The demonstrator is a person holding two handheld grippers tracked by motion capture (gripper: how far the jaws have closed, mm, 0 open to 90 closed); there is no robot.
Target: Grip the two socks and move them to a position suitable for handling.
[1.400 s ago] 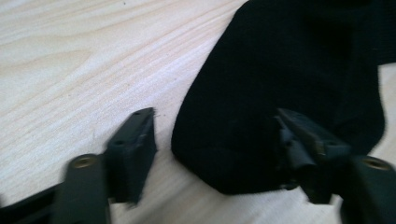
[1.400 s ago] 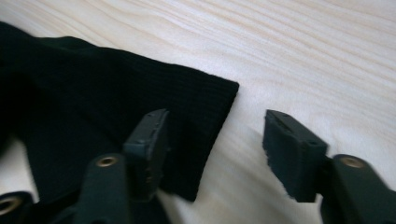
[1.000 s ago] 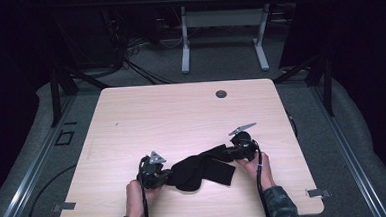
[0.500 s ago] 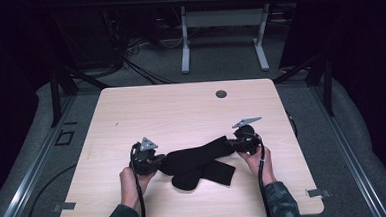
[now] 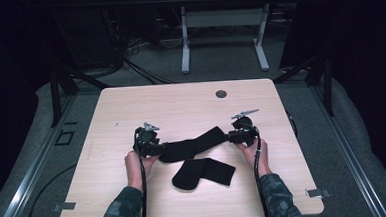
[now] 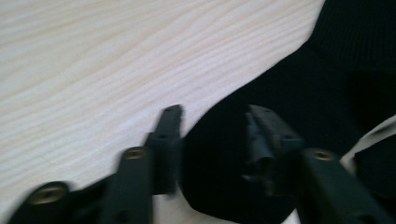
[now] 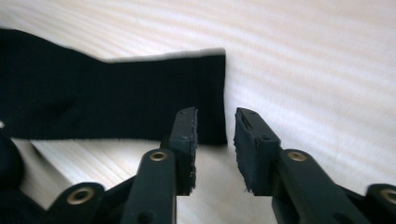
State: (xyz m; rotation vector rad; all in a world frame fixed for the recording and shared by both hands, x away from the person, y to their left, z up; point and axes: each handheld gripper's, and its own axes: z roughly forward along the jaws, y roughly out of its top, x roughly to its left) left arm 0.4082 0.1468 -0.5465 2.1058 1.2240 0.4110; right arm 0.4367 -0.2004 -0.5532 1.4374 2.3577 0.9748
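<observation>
Both tongs, left (image 5: pixel 155 148) and right (image 5: pixel 231 135), apart beside two black socks (image 5: pixel 193 143) on table (image 5: pixel 180 99)

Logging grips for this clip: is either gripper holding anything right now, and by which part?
Nothing is held. Both jaws have just been opening: the left gripper over the long black fabric sock, the right gripper at its cuff end, pads apart.

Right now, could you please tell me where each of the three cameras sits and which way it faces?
High view: fixed above the person's side, looking forward and down on the light wooden table; both forearms, left tool and right tool show.
Left gripper view: rides the left tool, looking along its parted jaws at the stretched black fabric sock.
Right gripper view: rides the right tool, facing that sock's cuff, jaws apart.
Shared: all three show the stretched sock and the tabletop.
</observation>
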